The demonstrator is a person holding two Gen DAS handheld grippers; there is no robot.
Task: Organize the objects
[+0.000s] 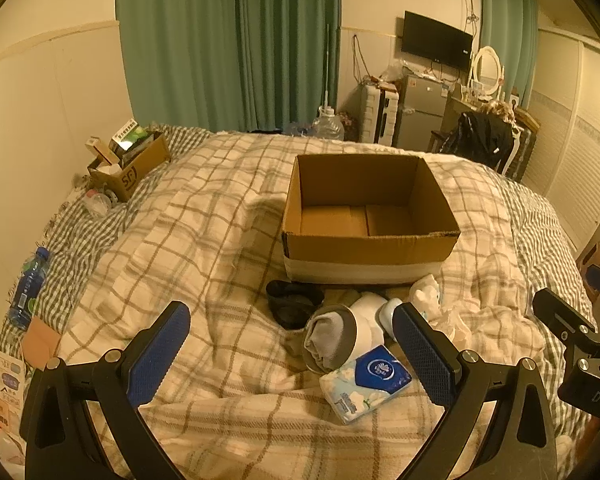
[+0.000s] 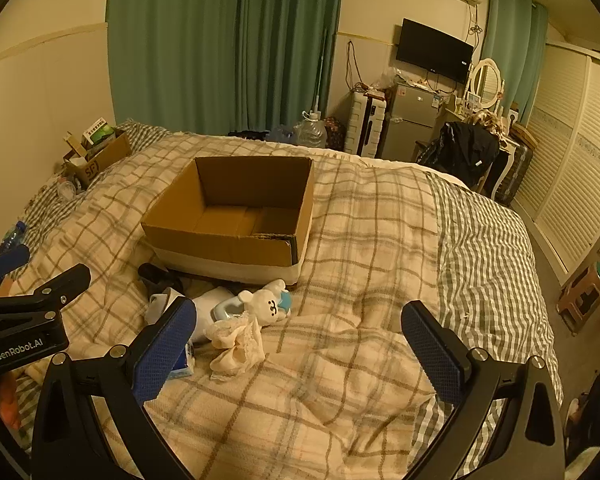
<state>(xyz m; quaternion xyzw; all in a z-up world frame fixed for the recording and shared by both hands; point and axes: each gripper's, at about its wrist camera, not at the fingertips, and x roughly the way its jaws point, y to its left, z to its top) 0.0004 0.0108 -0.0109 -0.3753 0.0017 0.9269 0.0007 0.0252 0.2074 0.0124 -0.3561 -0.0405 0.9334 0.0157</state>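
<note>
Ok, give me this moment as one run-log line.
left gripper: open, over rolled sock | right gripper: open, holding nothing | cardboard box: empty | tissue pack, plush toy: on blanket

Your plaid-blanketed bed (image 1: 220,240) carries an open brown cardboard box (image 1: 368,248) at twelve o'clock, rolled grey sock (image 1: 330,338) and blue tissue pack (image 1: 366,384) nearer you.

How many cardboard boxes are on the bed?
2. One big open box sits mid-bed, nothing visible inside. One smaller box, filled with items, sits at the far left corner by the wall. Others may be hidden out of view.
</note>
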